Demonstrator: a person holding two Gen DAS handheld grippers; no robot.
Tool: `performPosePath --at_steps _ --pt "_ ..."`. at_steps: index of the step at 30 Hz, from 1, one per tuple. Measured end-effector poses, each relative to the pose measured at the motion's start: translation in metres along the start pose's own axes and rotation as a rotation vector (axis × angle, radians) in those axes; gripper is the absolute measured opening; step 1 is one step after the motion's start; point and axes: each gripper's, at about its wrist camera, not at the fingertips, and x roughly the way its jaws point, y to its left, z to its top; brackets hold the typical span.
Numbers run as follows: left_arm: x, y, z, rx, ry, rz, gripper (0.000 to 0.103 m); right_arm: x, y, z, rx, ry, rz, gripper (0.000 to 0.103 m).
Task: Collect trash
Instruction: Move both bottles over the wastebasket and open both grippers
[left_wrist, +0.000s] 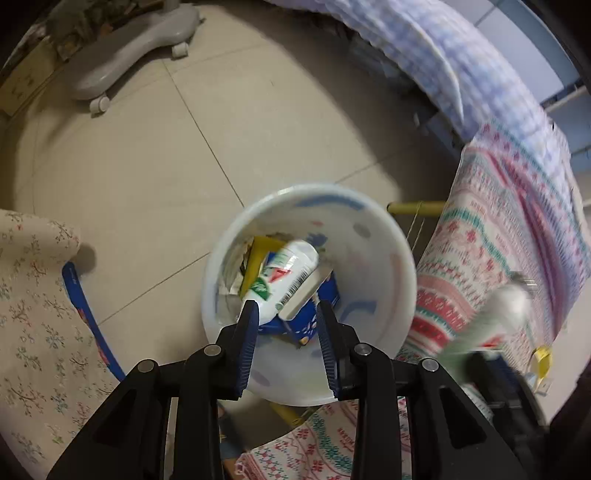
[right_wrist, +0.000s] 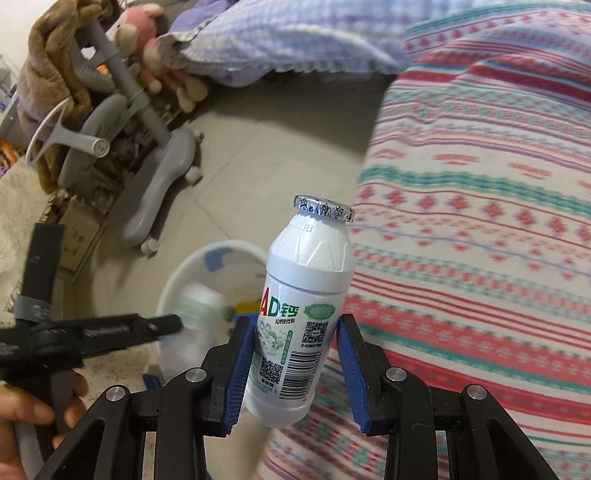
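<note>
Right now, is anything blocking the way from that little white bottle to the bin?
Partly. The left gripper hangs over the white bin, across the near side of its opening. The bottle, held by the right gripper, sits beside the striped blanket; nothing else visible intervenes.

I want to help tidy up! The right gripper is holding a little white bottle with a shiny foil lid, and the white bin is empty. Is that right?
Not quite. The white bin isn't empty: the left wrist view shows another bottle and wrappers inside. The right gripper does hold a little white bottle with a foil lid.
</note>
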Motion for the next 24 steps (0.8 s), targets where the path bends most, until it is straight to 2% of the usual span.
performPosePath --at_steps 6,9,11,13,16,24 --pt "-0.014 0.010 0.007 -0.085 -0.036 -0.041 0.035 0.041 0.048 0.002 -0.151 0.056 -0.017 0.041" --pt "-0.020 0.012 0.008 -0.089 -0.052 -0.038 0.035 0.060 0.068 0.002 -0.234 0.080 -0.048 0.041" --pt "-0.022 0.011 0.007 -0.093 -0.058 -0.048 0.035 0.073 0.075 0.005 -0.241 0.101 -0.067 0.042" --pt "-0.025 0.009 0.007 -0.090 -0.064 -0.055 0.035 0.081 0.073 0.007 -0.234 0.119 -0.093 0.045" --pt "-0.027 0.002 0.006 -0.070 -0.073 -0.049 0.035 0.084 0.072 0.007 -0.217 0.114 -0.101 0.055" --pt "-0.031 -0.022 0.000 -0.015 -0.077 -0.069 0.034 0.061 0.044 0.003 -0.177 0.107 -0.108 0.056"
